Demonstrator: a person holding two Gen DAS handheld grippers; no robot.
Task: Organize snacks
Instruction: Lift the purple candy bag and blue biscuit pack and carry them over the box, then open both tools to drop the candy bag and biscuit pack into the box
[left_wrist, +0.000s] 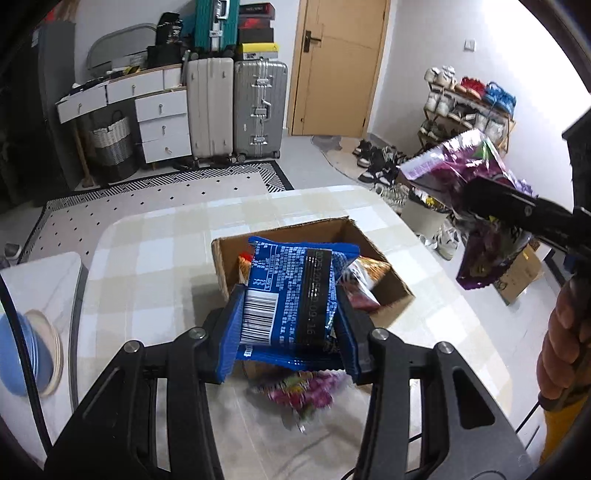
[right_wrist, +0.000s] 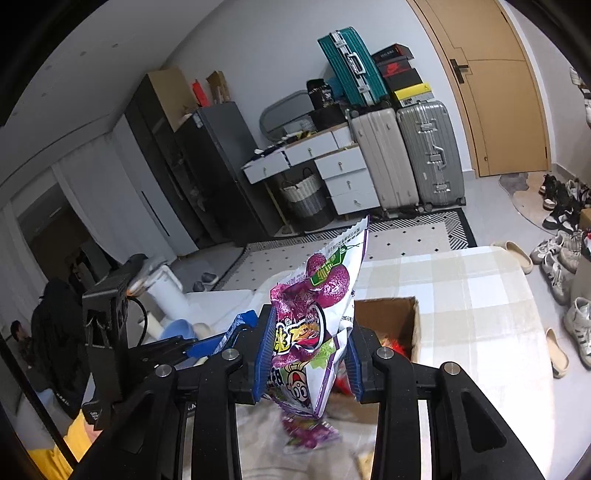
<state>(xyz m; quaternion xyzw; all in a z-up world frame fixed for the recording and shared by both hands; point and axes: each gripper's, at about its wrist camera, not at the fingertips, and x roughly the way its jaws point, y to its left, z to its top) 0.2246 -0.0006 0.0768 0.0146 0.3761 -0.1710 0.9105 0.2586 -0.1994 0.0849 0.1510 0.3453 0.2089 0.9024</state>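
A blue snack packet (left_wrist: 291, 291), printed with white text, a barcode and a black date strip, is pinched between the blue-padded jaws of the left gripper (left_wrist: 290, 332) at the centre of the left wrist view, lifted clear of the table (left_wrist: 155, 266). A purple and white snack bag (right_wrist: 314, 332), crinkled and bearing grape pictures and a cartoon face, is clamped upright by the pressed-together right gripper (right_wrist: 306, 362) at the lower centre of the right wrist view; in the left wrist view the same bag is seen at the right edge, raised above the table's side. Beyond the blue packet an open cardboard box (left_wrist: 391, 291) is set on the table, with red and orange snack wrappers (left_wrist: 365, 280) lying inside it. Another purple wrapper (left_wrist: 303, 391), blurred, is seen on the table below the left gripper. The table is covered with a beige and white checked cloth. A patterned rug (left_wrist: 147, 199), upright suitcases (left_wrist: 236, 107), a white drawer unit (left_wrist: 159, 118), a wooden door (left_wrist: 340, 66) and a shoe rack (left_wrist: 465, 107) are seen in the upper part of the left wrist frame
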